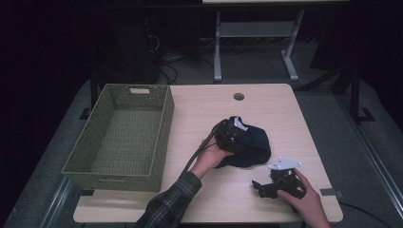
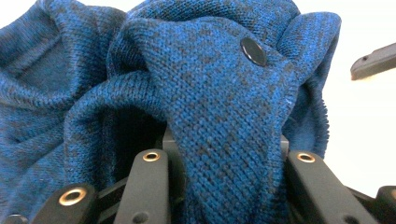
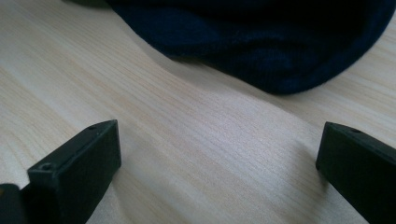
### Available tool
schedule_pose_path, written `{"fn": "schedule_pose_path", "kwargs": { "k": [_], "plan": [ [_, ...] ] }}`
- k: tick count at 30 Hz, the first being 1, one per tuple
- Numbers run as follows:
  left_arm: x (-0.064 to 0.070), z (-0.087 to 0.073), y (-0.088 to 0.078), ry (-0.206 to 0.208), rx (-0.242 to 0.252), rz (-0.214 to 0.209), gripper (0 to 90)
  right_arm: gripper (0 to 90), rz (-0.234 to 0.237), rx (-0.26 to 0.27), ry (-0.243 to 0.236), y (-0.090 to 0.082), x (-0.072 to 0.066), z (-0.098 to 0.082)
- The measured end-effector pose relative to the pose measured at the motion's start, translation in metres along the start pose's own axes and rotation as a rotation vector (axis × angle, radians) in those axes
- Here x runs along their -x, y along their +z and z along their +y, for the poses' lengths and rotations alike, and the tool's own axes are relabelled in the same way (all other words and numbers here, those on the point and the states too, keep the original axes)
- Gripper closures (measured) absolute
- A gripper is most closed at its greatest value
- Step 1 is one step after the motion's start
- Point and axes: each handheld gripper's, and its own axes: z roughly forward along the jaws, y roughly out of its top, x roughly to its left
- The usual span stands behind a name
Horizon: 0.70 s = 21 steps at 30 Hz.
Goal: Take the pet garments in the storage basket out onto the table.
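Note:
A dark blue knit garment (image 1: 256,148) lies bunched on the wooden table (image 1: 266,102), right of centre. It has a black button (image 2: 253,50) near its top fold. My left gripper (image 1: 234,132) presses into the garment's left side, and a thick fold of the knit (image 2: 224,121) sits clamped between its two jaws (image 2: 226,161). My right gripper (image 1: 259,187) rests low near the table's front right, open, pointing left toward the garment. Its jaws (image 3: 219,154) stand wide apart over bare wood, short of the garment's hem (image 3: 280,70).
A green woven basket (image 1: 163,124) with nothing in it stands on the left half of the table. A cable hole (image 1: 238,96) sits near the far edge. A tip of the right gripper (image 2: 372,60) shows beyond the garment in the left gripper view.

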Motion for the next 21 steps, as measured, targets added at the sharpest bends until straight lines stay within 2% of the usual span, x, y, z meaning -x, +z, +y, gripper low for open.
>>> {"fn": "schedule_pose_path", "kwargs": {
  "k": [4,11,14,17,21],
  "plan": [
    [0.000,-0.001,0.003,-0.005,-0.002,-0.005,60.5,0.0,0.002,0.002,0.001,0.000,0.000,0.000],
    [-0.002,0.001,-0.006,-0.005,0.004,-0.011,44.7,0.0,0.000,0.000,-0.002,0.000,0.000,0.000],
    [-0.003,0.003,-0.013,-0.018,0.030,-0.012,38.2,0.0,0.001,-0.001,-0.002,0.000,0.000,0.000],
    [-0.004,0.004,-0.020,-0.012,0.047,-0.008,31.4,0.0,0.003,0.001,0.004,0.000,0.000,0.000],
    [-0.007,0.006,-0.031,-0.019,0.077,-0.009,26.4,0.0,0.002,-0.002,0.003,0.000,0.000,0.000]
  ]
}}
